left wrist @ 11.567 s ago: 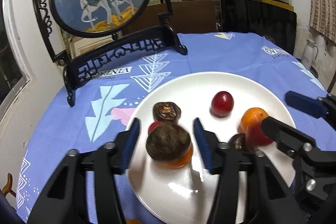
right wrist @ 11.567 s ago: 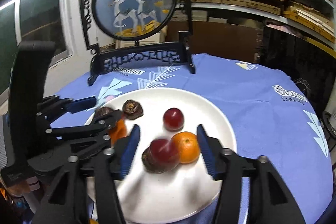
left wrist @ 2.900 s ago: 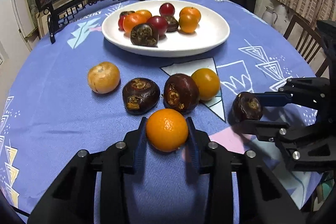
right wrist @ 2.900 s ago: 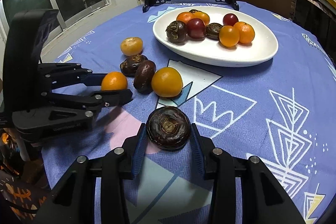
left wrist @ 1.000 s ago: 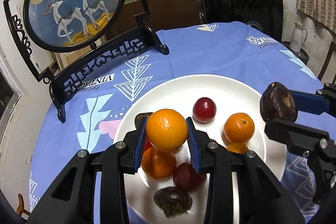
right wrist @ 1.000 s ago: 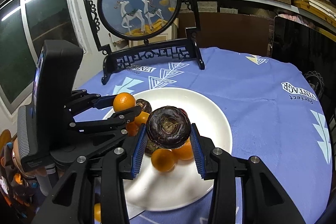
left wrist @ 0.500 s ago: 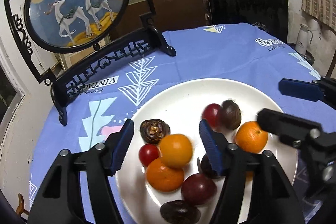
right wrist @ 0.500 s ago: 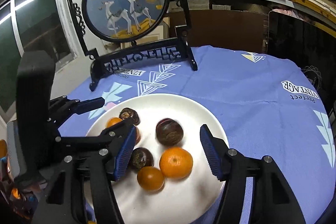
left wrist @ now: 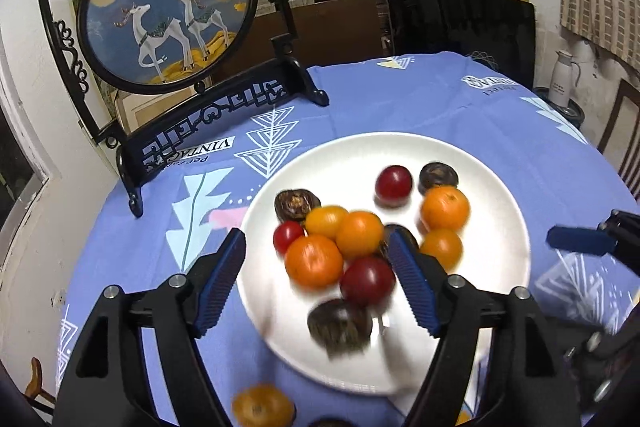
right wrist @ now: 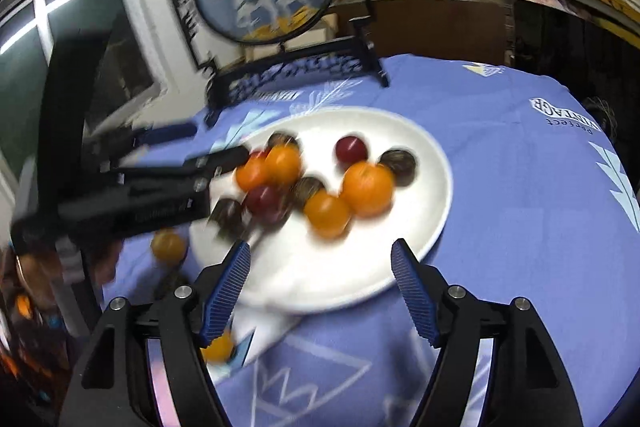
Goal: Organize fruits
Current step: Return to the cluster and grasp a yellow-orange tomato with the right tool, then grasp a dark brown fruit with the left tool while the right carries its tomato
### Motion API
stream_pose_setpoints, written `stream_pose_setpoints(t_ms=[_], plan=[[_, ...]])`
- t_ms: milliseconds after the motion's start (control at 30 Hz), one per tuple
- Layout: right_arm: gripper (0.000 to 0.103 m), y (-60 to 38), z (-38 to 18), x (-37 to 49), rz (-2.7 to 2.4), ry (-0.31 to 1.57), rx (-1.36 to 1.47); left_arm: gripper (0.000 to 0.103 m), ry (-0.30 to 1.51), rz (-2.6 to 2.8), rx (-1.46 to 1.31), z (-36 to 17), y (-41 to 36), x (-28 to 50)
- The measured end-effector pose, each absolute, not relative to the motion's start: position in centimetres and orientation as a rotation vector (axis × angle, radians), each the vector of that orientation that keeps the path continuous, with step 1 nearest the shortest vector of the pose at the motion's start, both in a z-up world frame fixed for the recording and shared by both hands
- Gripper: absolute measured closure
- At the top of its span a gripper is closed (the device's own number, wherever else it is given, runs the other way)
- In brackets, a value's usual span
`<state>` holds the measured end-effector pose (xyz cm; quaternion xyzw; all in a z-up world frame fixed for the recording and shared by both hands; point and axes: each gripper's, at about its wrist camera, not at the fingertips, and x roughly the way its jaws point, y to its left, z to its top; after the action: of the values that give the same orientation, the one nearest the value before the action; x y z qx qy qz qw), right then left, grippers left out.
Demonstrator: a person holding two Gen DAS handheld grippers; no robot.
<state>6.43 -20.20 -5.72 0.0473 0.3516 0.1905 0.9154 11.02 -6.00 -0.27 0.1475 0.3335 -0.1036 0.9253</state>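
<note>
A white plate [left wrist: 508,267] on the blue tablecloth holds several fruits: oranges such as one [left wrist: 314,261] near the front, red plums like one [left wrist: 394,181] at the back, and dark brown fruits like one [left wrist: 339,325] nearest me. My left gripper [left wrist: 318,281] is open and empty above the plate's near side. My right gripper [right wrist: 320,285] is open and empty over the plate's near rim [right wrist: 320,303]. The same fruits show in the right wrist view, blurred, among them a big orange [right wrist: 367,189].
A round deer picture on a black carved stand [left wrist: 168,7] stands behind the plate. An orange fruit [left wrist: 262,405] lies on the cloth in front of the plate; two more [right wrist: 169,246] [right wrist: 218,347] show in the right wrist view. Shelves and a dark chair lie beyond the table.
Both grippers, open since letting go of the orange and the dark fruit onto the plate, have drawn back toward the near rim. The right view is blurred by motion.
</note>
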Motion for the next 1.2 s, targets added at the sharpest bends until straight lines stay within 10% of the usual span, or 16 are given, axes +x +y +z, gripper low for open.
stream_pose_setpoints(t_ms=[567,733,1200], plan=[[0.030,-11.5,-9.2,1.8,0.580,0.836,-0.348,0.021,0.711,-0.184,0.224,0.8,2.5,4.1],[0.066,-10.5,-9.8,2.3,0.650,0.872,-0.327,0.021,0.751,-0.233,0.236,-0.2,2.7,2.8],[0.066,-17.9,-8.4,-1.0,0.539,0.849,-0.196,0.021,0.842,-0.482,0.476,-6.3,-6.5,-0.2]])
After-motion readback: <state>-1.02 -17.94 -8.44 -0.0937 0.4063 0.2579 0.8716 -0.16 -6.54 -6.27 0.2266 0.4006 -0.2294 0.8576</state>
